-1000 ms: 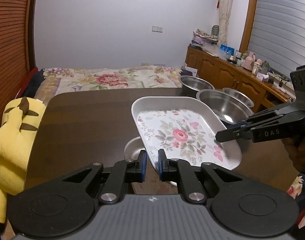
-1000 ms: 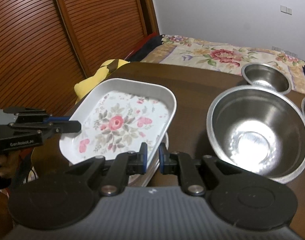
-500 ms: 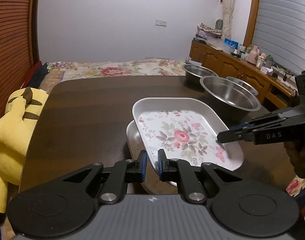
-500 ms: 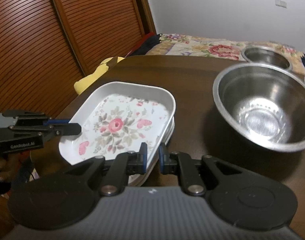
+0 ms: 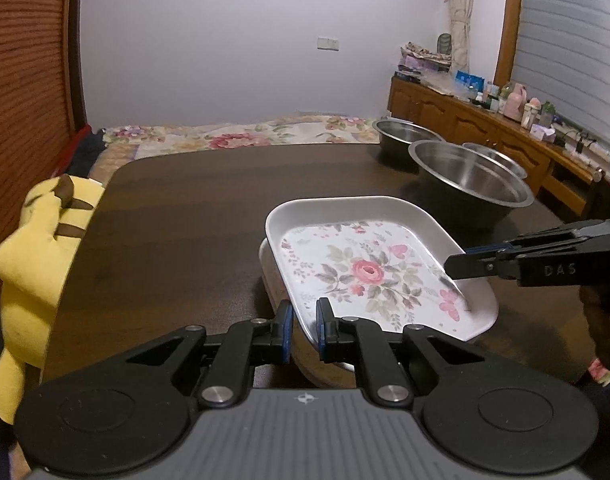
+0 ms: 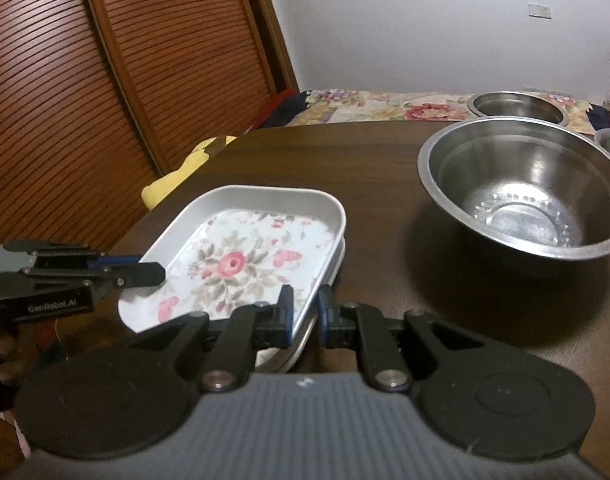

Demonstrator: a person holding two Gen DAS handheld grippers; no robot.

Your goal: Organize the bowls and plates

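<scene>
A white rectangular plate with a rose pattern rests low on another white plate beneath it, on the dark wooden table. My left gripper is shut on the flowered plate's near rim. My right gripper is shut on its opposite rim, and shows in the left wrist view. The left gripper shows in the right wrist view. A large steel bowl stands beyond the plates.
Two smaller steel bowls stand behind the large one. A yellow plush toy lies at the table's left edge. A bed lies past the far edge, a cluttered sideboard at the right, and a slatted wooden door left.
Both grippers have lowered the flowered plate from above the table down onto the plate beneath it. Both stayed shut on its rims.
</scene>
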